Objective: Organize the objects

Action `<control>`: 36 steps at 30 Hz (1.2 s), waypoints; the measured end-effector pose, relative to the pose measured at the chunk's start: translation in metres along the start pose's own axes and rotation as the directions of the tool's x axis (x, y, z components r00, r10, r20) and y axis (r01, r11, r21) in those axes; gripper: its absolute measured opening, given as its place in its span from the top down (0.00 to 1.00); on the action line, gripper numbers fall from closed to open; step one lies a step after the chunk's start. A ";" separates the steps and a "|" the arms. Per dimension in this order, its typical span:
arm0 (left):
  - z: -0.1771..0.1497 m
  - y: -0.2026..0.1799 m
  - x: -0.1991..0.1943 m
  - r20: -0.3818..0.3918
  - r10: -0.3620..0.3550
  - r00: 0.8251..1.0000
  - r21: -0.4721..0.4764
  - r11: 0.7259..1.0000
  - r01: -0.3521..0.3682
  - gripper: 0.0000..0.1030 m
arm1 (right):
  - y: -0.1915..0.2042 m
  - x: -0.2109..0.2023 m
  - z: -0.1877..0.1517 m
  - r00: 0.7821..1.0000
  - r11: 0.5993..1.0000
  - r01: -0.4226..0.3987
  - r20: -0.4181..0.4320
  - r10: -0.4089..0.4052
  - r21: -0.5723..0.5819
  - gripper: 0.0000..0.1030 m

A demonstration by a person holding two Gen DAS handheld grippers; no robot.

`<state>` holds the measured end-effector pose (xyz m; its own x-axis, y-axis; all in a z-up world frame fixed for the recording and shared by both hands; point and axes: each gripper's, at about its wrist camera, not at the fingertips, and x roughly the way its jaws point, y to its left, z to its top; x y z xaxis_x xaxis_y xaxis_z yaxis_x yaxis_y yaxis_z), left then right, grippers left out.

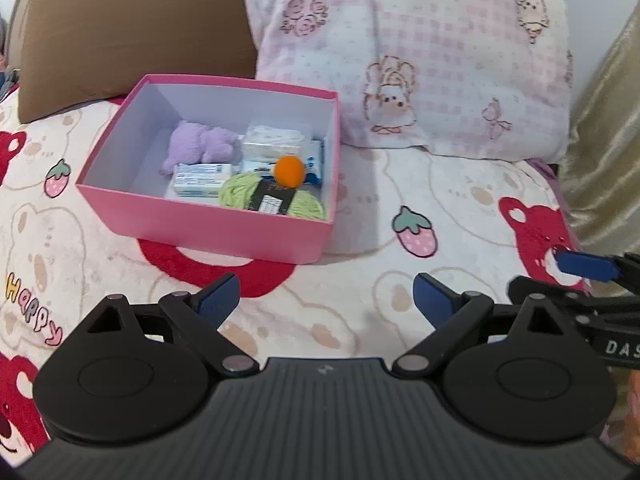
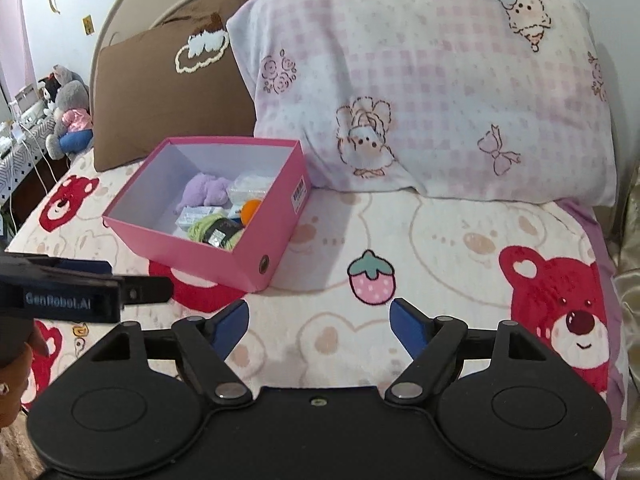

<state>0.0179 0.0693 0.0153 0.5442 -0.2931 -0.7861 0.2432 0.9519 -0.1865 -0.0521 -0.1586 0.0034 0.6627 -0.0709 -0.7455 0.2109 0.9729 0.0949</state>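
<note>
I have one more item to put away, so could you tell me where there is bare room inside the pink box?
The pink box is bare along its left side, beside the purple plush. Its right half is crowded: green yarn, orange ball, and small packets.

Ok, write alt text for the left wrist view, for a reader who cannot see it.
An open pink box on a bear-print bedspread holds a purple plush toy, green yarn, an orange ball and small packets. The left gripper is open and empty in the foreground, with two pillows behind the box.
</note>
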 end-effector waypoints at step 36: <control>-0.002 -0.007 0.015 -0.115 0.064 0.991 0.063 0.996 -0.057 0.01 | -0.010 -0.003 -0.007 0.981 0.985 0.161 -0.114 -0.155 0.053 0.10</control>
<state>0.0229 0.0590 0.0039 0.4629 -0.2196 -0.8588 0.2620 0.9594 -0.1041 -0.0609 -0.1665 -0.0002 0.5358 -0.1948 -0.8216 0.3526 0.9358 0.0080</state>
